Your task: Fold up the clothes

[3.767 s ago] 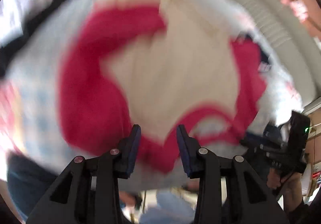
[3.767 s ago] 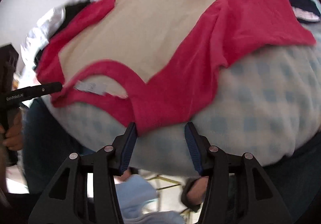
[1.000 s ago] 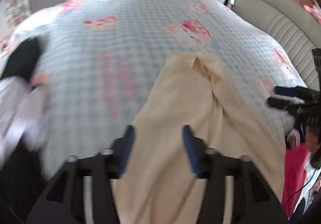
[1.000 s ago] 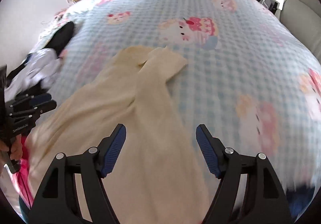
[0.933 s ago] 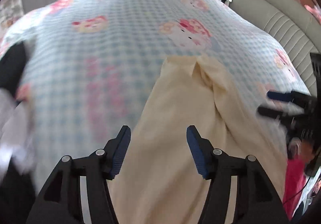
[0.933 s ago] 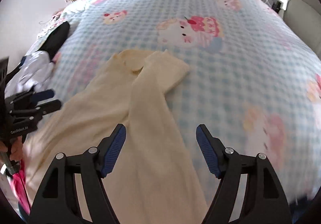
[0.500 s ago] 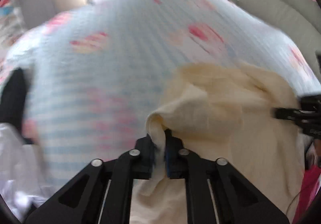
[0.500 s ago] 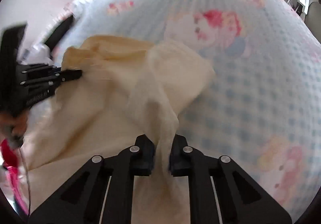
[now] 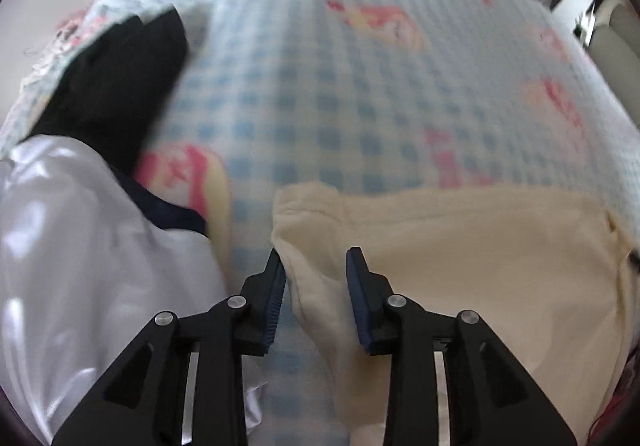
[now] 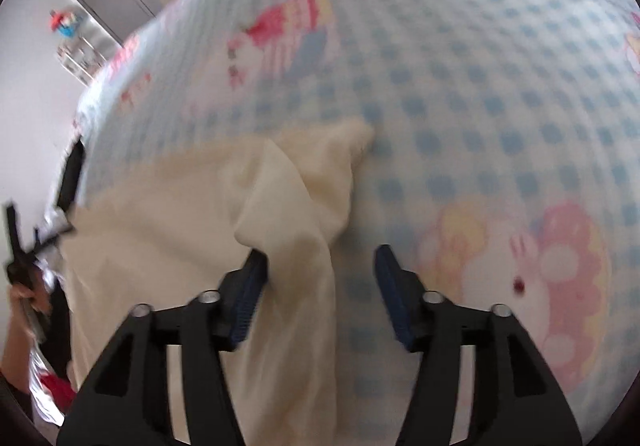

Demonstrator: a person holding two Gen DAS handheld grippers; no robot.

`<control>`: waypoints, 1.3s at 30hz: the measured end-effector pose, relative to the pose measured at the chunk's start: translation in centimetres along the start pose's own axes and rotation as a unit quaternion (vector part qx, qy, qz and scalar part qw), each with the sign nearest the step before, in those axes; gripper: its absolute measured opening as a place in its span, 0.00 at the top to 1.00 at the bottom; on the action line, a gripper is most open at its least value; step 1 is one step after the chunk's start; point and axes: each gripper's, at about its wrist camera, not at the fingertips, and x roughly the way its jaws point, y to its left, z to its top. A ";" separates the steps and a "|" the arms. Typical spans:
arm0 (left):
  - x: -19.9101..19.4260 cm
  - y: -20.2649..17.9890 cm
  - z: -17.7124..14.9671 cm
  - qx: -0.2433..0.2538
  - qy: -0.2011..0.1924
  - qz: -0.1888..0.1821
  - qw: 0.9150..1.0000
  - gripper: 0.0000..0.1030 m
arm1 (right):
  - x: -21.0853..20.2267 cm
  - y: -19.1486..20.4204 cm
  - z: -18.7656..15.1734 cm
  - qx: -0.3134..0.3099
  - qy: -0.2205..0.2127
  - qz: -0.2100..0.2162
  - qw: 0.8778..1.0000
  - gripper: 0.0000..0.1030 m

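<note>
Here the bed (image 9: 360, 94), in a blue-checked cartoon cover, fills both views. Across it lies the cream garment (image 9: 460, 246), taking the lower right of the left wrist frame and the lower left and centre of the right wrist frame (image 10: 192, 246). Its far edge is rumpled, with one thick fold of cloth humped up near the middle of the right view; it is neither spread flat nor squared into a packet. A white garment (image 9: 80, 246) bulks in the lower left of the left view, with a black one (image 9: 116, 78) above it, both loose. A scrap of red cloth (image 10: 54, 386) shows at the bottom left of the right view.

The left gripper (image 9: 315, 278) stands parted, jaws straddling the cream garment's near corner without pinching it. The right gripper (image 10: 320, 282) is spread wider still; its left pad touches the humped fold, the other pad sits over bare cover.

As a judgement, the cream piece is mid-fold at most: creases need tidying and further folds remain, and the white, black and red pieces all look unfolded. Blur hides finer detail.
</note>
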 end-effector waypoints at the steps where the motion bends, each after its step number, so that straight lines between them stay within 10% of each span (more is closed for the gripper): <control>1: 0.4 -0.3 0.0 0.005 0.000 0.007 1.000 0.90 | 0.3 0.2 0.5 0.000 -0.004 0.010 1.000 0.26; 2: 0.3 -0.6 0.0 0.007 -0.011 0.021 1.000 0.93 | 0.9 0.6 0.8 -0.008 0.005 0.013 1.000 0.30; 4: -1.2 -0.9 0.6 0.014 -0.046 0.054 0.997 0.93 | 1.5 1.7 1.4 -0.045 0.024 0.003 0.999 0.82; 6: -3.8 -0.4 2.1 0.028 -0.084 0.075 0.993 0.93 | 1.7 2.7 2.1 -0.081 0.040 -0.003 0.996 0.90; 10: -5.3 1.3 5.2 0.035 -0.108 0.114 0.987 0.93 | -3.8 1.0 4.9 -0.117 0.008 0.036 0.992 0.92; 17: 1.2 2.9 3.8 0.001 -0.024 0.102 0.994 0.91 | 0.9 -6.7 4.5 0.006 0.025 -0.134 0.991 0.87; 19: 1.9 3.3 3.5 -0.005 -0.014 0.079 0.997 0.89 | 0.9 -5.9 4.1 -0.003 0.006 -0.084 0.996 0.70; 21: 2.6 3.8 3.2 -0.011 -0.005 0.056 0.998 0.85 | -0.1 -4.9 4.3 -0.005 -0.033 -0.010 0.999 0.28; 25: 2.7 4.7 3.3 -0.030 0.000 0.018 0.999 0.85 | 1.9 -3.4 5.8 0.016 -0.016 0.033 0.999 0.12; 26: 2.3 4.6 3.3 -0.023 -0.006 0.021 1.000 0.89 | 3.4 -2.7 5.9 0.013 0.015 0.034 0.999 0.19; 27: 1.6 3.8 3.3 0.002 -0.020 0.038 0.999 0.94 | 5.2 -1.6 5.6 -0.009 0.051 0.021 0.998 0.54; 29: -0.6 2.0 3.5 0.061 -0.060 0.070 0.994 0.94 | 6.0 1.7 4.7 -0.089 0.068 -0.048 0.993 0.93; 35: -4.5 0.1 5.2 0.098 -0.147 0.095 0.980 0.92 | -0.8 2.9 7.4 -0.127 -0.024 -0.108 0.986 0.97; 39: 3.0 0.8 4.2 0.043 0.008 0.186 0.982 0.85 | 3.5 0.7 6.8 -0.085 0.006 -0.187 0.979 0.91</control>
